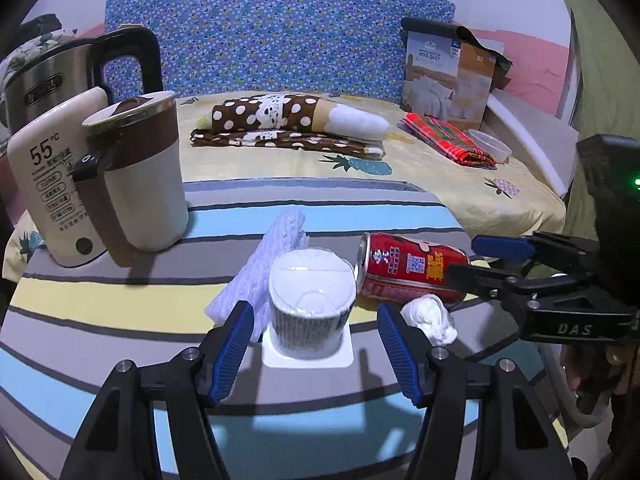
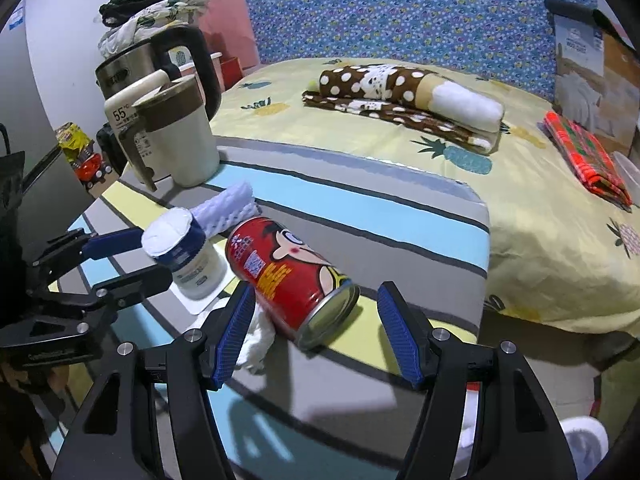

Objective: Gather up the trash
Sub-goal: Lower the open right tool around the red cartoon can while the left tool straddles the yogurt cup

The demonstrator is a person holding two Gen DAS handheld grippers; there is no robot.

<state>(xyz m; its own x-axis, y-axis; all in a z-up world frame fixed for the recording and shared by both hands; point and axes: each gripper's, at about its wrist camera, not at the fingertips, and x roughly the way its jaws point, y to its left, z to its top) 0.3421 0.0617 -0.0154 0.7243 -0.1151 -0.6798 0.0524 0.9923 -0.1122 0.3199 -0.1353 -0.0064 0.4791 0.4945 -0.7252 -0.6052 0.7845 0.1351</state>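
Blue-padded left hand-held gripper (image 1: 316,344) sits nearest the lens in the left wrist view, jaws spread, nothing pinched. Yogurt cup (image 1: 310,306) with white foil lid stands upright just ahead of the gap between the pads, on a white square coaster (image 1: 307,356); pads not touching it. White foam net sleeve (image 1: 260,268) lies behind-left of the cup, touching it. Red can (image 1: 412,268) lies on its side right of the cup, open end toward it. Crumpled white tissue (image 1: 430,318) sits just in front of the can.

Right hand-held gripper (image 2: 316,332) also spread, empty; the can's base end lies between its pads, no contact visible. Tissue is by the left pad of that gripper, partly hidden. All trash sits on the striped surface (image 1: 120,308).

Cream and brown mug (image 1: 140,176) with lid, a cream box marked 55°C (image 1: 52,184) and a steel kettle (image 1: 52,76) stand at the surface's far left. Beyond is a bed with yellow pineapple sheet (image 1: 440,184), a brown polka-dot blanket (image 1: 288,124), red plaid cloth (image 1: 448,140) and a quilt package (image 1: 444,76).
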